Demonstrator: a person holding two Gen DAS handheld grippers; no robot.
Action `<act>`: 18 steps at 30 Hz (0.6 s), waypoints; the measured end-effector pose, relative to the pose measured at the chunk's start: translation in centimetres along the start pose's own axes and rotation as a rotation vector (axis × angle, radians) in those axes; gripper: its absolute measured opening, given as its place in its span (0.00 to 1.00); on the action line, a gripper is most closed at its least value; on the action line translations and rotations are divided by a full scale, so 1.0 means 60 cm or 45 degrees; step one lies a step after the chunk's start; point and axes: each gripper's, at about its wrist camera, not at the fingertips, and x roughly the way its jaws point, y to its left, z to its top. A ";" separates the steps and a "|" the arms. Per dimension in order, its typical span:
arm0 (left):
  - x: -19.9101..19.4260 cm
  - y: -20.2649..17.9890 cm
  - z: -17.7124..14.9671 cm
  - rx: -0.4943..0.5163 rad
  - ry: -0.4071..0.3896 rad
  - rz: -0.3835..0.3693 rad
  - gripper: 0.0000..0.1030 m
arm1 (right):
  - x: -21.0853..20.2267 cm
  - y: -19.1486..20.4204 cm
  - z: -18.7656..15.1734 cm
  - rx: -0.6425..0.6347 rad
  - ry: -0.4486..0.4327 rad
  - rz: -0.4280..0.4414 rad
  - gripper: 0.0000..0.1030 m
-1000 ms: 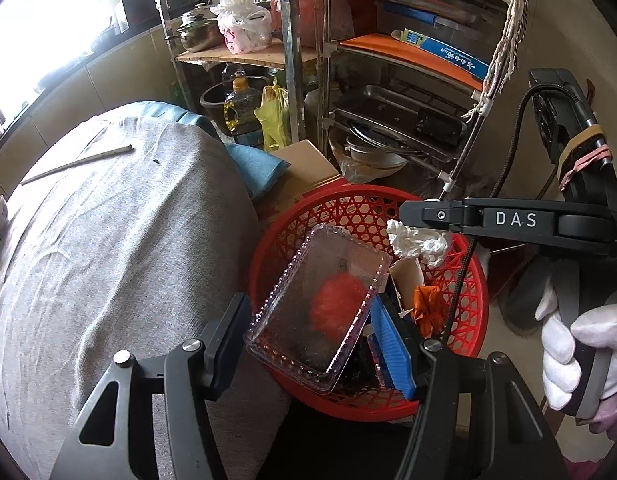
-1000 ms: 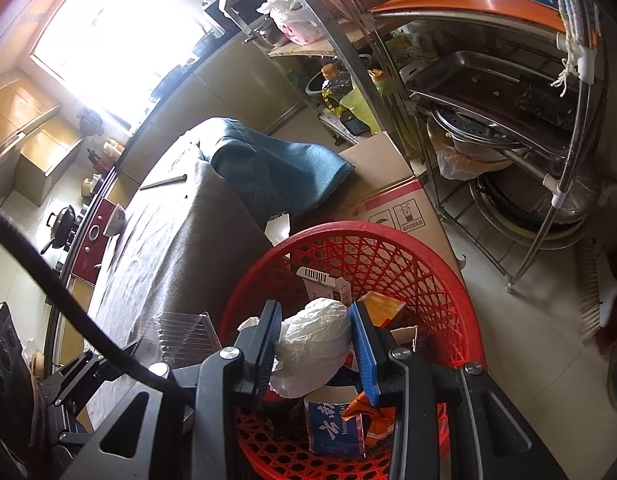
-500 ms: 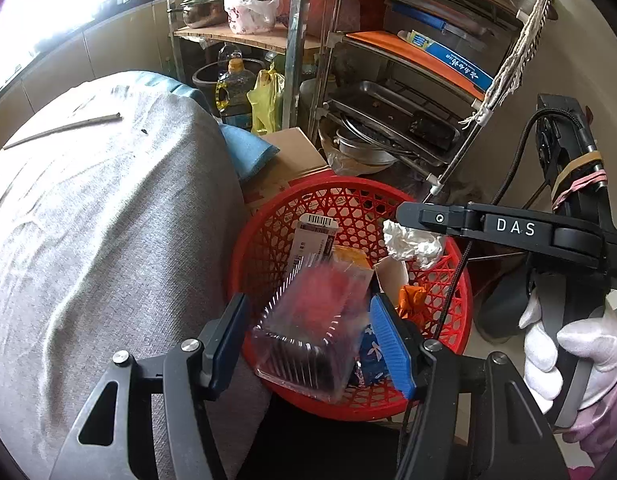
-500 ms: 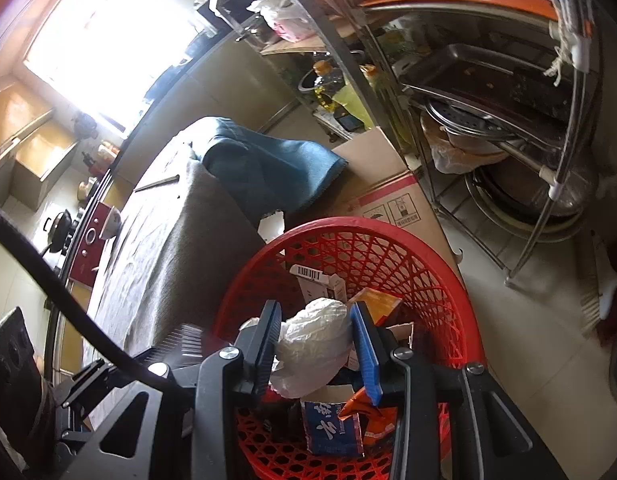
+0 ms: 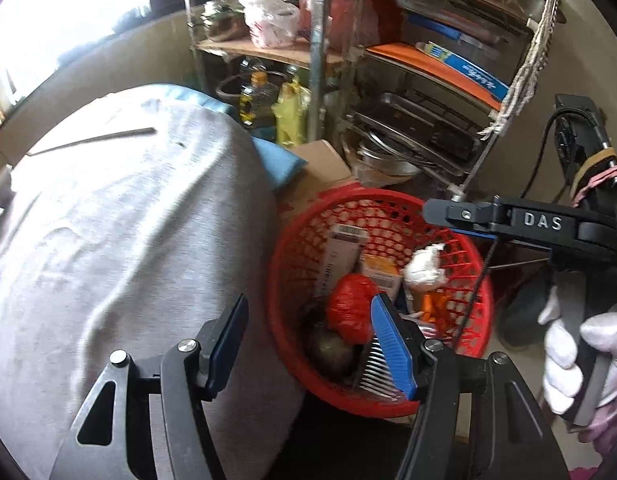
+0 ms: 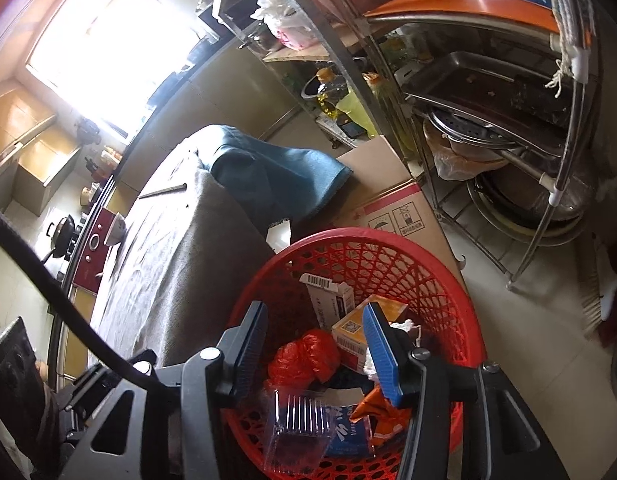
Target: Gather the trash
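Observation:
A red mesh basket (image 5: 348,200) (image 6: 388,236) stands on the floor beside the table, holding boxes, a red bag (image 6: 304,360) and wrappers. A clear plastic container (image 6: 300,428) (image 5: 374,372) lies inside it at the near rim. A crumpled white wad (image 5: 424,268) (image 6: 404,326) rests among the boxes. My left gripper (image 5: 308,344) hangs open over the basket's near-left edge with nothing between its fingers. My right gripper (image 6: 316,348) (image 5: 448,220) is over the basket, its jaws opening and nothing between them. A white-gloved hand (image 5: 564,364) holds its handle.
A table under grey cloth (image 5: 108,240) fills the left, with a thin stick (image 5: 92,140) on it and a blue cloth (image 6: 276,176) over its far end. A cardboard box (image 6: 392,200) sits behind the basket. A metal rack (image 5: 420,132) of trays and pots stands beyond.
The clear container left my left gripper and dropped into the basket. My right gripper's jaws spread and the white wad fell from them into the basket.

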 end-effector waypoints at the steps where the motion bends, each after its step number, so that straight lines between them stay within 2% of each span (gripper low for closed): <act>1: -0.006 0.004 0.000 -0.001 -0.014 0.038 0.64 | 0.001 0.004 -0.001 -0.008 0.002 -0.002 0.52; 6: -0.040 0.033 -0.001 -0.029 -0.076 0.182 0.69 | 0.002 0.036 -0.001 -0.075 0.000 -0.009 0.52; 10: -0.086 0.083 -0.007 -0.115 -0.145 0.326 0.72 | -0.004 0.086 0.005 -0.168 -0.023 -0.001 0.52; 12: -0.106 0.107 -0.014 -0.160 -0.166 0.382 0.73 | -0.006 0.126 0.006 -0.245 -0.033 0.009 0.52; 18: -0.168 0.180 -0.048 -0.289 -0.192 0.646 0.73 | 0.001 0.253 -0.010 -0.472 -0.043 0.081 0.52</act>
